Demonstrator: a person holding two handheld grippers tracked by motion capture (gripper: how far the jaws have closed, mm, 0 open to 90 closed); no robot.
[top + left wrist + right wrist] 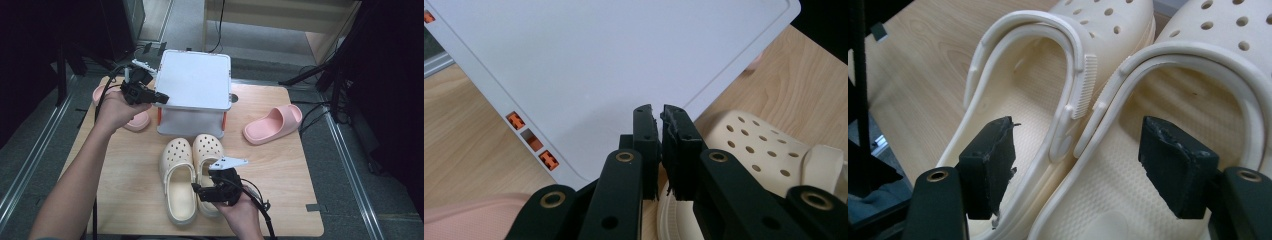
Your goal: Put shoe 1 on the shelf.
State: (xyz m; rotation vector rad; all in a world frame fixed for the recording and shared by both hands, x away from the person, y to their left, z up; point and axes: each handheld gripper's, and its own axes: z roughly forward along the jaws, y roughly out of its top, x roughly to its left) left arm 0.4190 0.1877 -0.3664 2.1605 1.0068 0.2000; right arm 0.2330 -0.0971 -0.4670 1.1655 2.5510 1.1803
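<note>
Your left hand-held gripper (159, 96) sat at the left edge of the white rack (195, 80), jaws pressed together with nothing between them, tips over its top panel. Behind it lay one pink slide (136, 121); the other pink slide (274, 123) rested well apart, right of the rack. Centre front, the cream clogs (192, 175) stood side by side on the surface (130, 170), toes toward the rack. Your right hand-held gripper (197, 190) hovered at their heels, jaws apart, straddling the two touching inner walls. Step in hand looked like grasping the pair; next, lower and close on both inner walls together.
</note>
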